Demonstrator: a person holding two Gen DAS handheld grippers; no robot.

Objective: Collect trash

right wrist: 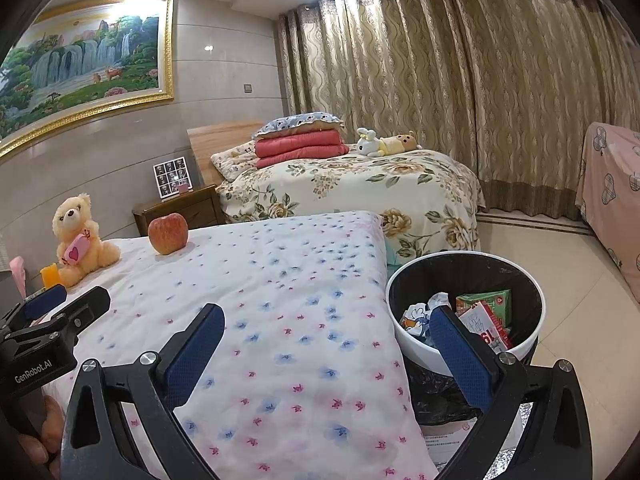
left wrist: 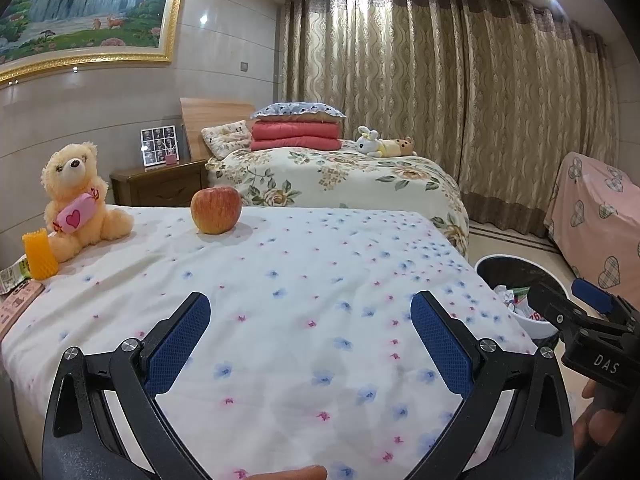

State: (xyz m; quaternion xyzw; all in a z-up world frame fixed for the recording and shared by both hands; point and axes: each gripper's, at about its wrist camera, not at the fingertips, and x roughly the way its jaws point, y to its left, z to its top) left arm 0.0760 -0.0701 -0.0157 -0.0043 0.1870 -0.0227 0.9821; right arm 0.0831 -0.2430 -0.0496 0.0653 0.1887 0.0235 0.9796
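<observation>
We see a bed with a flower-print sheet [left wrist: 304, 280] filling both views, and just past its right corner a trash bin [right wrist: 416, 344] with a white rim and a black liner, standing on the tiled floor. From the right wrist we look down into it: a green carton [right wrist: 486, 300], a red-and-white packet [right wrist: 486, 326] and crumpled printed wrappers [right wrist: 420, 312] lie together inside. The left wrist shows only the bin's far rim and a sliver of that litter.

On the sheet's far left sit a teddy bear [left wrist: 78, 200], an apple [left wrist: 216, 209] near it, and an orange foam fruit sleeve [left wrist: 38, 254] touching the bear's foot. Only the left wrist shows what lies beside the sleeve at the bed's edge: a greenish wrapper [left wrist: 12, 276] and a pink card [left wrist: 20, 300], though the fisheye rim blurs them and we cannot read either.

Our left gripper [left wrist: 310, 322] hangs over the sheet, fingers spread wide with nothing between them. Our right gripper [right wrist: 326, 334] is likewise spread and bare, one finger over the sheet, the other over the bin.
</observation>
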